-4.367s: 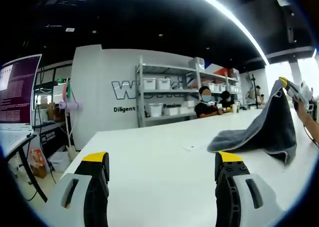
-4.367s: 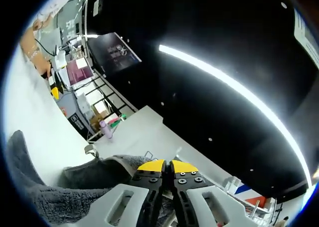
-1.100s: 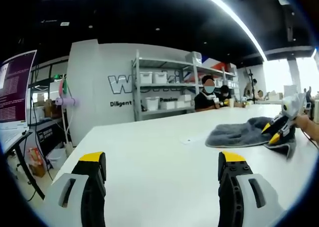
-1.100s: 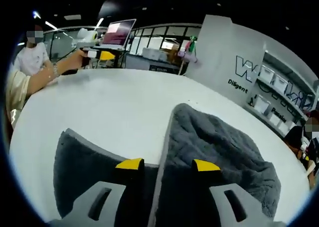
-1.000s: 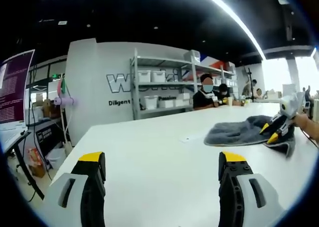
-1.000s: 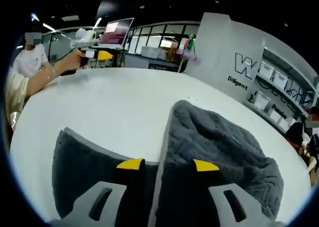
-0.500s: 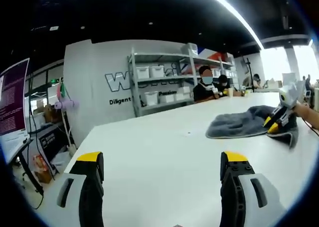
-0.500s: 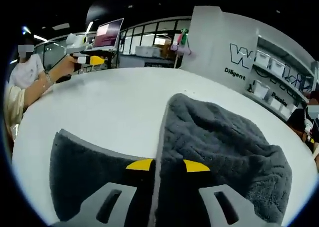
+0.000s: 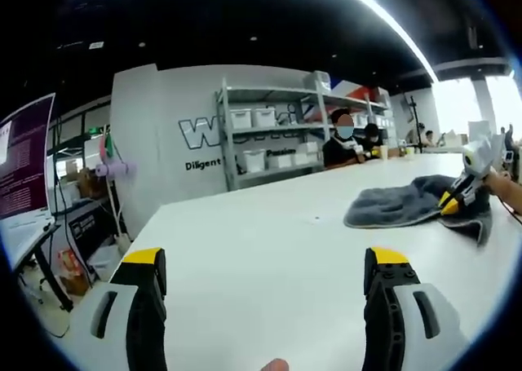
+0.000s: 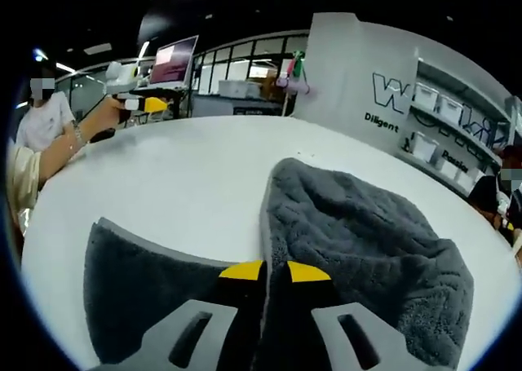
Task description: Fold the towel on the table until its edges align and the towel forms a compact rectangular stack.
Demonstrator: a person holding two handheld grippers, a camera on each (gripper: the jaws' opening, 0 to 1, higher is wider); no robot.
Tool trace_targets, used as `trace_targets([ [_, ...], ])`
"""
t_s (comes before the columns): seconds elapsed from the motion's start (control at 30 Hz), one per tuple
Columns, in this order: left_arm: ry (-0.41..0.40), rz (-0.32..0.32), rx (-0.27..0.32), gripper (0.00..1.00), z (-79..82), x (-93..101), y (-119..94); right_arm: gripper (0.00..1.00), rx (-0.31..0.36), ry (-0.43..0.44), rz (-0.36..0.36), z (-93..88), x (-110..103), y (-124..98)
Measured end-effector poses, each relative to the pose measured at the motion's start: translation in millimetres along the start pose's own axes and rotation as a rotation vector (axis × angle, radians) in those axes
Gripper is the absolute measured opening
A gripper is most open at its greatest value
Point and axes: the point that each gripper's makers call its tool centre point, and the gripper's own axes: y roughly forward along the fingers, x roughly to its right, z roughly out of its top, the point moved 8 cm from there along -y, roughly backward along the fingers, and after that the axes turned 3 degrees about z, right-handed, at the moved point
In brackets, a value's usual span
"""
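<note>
Towel (image 10: 342, 240) lies rumpled and partly folded on white desk (image 10: 188, 167), right under right claw (image 10: 275, 271). Folded edge runs away from claw, straight along its line of sight; that edge looks pinched between nearly closed yellow tips, so likely gripped. Left claw (image 9: 265, 267) is held wide open, gripping nothing, well apart from towel (image 9: 408, 204). Next fold probably falls to right claw, being far nearer.

A wide white counter (image 9: 269, 249) spans the lower half of the left gripper view. A grey towel (image 9: 408, 204) lies on it at the right, rumpled, one layer folded over another (image 10: 359, 232) in the right gripper view.
</note>
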Motion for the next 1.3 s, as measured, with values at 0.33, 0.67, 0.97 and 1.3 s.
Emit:
trace_targets([
  [0.33, -0.005, -0.005, 0.005, 0.99, 0.4, 0.1, -1, 0.05, 0.133, -0.013, -0.068, 18.2, 7, -13],
  [0.67, -0.008, -0.007, 0.01, 0.99, 2.0, -0.4, -3, 0.04, 0.21, -0.07, -0.127, 30.8, 9, -24],
  [0.97, -0.006, -0.017, 0.008, 0.99, 2.3, 0.7, -4, 0.04, 0.259, -0.082, -0.179, 41.0, 19, -35],
  [1.3, -0.025, -0.029, 0.009, 0.99, 3.4, -0.5, -6, 0.04, 0.279, -0.121, -0.244, 53.1, 30, -47],
])
